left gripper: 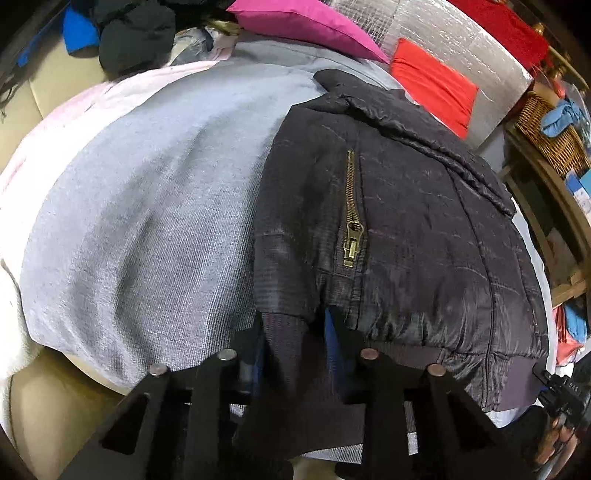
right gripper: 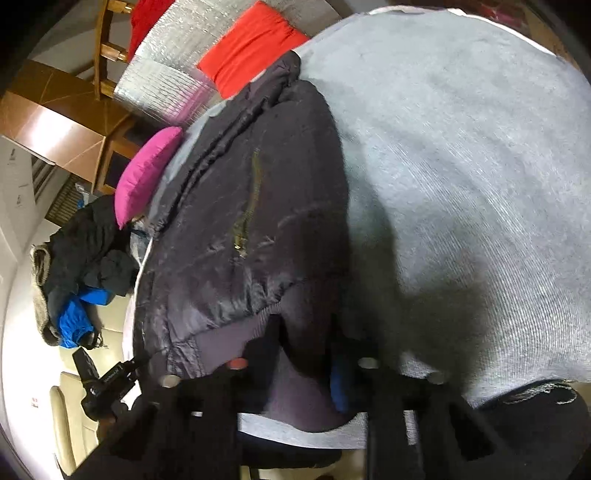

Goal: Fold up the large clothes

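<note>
You are working in a lived-in home, at a cream leather sofa point(left gripper: 48, 88) spread with a grey knitted blanket point(left gripper: 147, 206). Beyond the blanket a magenta cushion point(left gripper: 306, 22) and an orange-red cushion point(left gripper: 432, 88) are leaning against a silver quilted foil sheet point(left gripper: 461, 44). To the blanket's far side a woven wicker basket point(left gripper: 550, 136) is sitting on wooden shelving point(left gripper: 546, 192). A heap of dark and blue clothes point(right gripper: 85, 266) is lying on the sofa beside the blanket.
</note>
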The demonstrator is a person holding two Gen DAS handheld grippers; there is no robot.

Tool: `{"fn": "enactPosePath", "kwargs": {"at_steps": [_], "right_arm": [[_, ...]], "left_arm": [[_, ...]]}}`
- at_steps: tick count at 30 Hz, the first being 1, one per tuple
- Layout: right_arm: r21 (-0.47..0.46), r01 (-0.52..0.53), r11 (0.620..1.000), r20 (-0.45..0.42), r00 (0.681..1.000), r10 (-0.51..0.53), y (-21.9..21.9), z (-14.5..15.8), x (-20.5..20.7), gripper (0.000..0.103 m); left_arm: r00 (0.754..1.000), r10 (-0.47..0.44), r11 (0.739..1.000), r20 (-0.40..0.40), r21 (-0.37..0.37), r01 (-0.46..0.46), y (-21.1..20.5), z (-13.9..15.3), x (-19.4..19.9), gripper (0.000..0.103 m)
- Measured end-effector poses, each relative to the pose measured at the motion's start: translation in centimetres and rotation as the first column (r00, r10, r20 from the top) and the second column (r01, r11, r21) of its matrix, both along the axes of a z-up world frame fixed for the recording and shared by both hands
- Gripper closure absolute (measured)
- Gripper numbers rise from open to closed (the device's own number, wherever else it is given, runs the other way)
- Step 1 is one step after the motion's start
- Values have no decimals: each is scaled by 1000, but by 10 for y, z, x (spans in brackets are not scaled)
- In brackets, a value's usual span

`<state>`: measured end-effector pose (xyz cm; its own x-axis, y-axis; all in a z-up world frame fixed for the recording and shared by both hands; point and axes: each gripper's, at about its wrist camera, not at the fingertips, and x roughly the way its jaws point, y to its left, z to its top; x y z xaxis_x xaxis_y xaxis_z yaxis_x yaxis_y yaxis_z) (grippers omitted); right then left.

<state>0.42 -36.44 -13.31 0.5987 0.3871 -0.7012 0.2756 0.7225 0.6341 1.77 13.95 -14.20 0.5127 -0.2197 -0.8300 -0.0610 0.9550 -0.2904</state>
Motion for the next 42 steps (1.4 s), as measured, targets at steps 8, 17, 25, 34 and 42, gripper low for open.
{"fn": "enactPosePath", "kwargs": {"at_steps": [8,17,25,34,42], "right_arm": [[-45,-23,999,13,1000,23,5,4,-1,87],[-84,-32,996,1,999,32,9,4,-2,87],[-91,-38,995,-6,999,37,9,3,0,87],[-88,-38,995,-11,999,37,10,0,0,87],[-90,-42,995,-12,999,41,11,-1,1,87]], "left_arm": [[1000,-6,999,6,52,5,1,3,-10,83],[1000,-16,995,-1,94,16,-2,0,-14,83],[1000,-20,993,9,115,19,-4,-1,-16,82],[1000,-19,992,11,127,18,-5,-3,-15,83],[1000,-22,990,21,143,18,-7,-3,-16,83]]}}
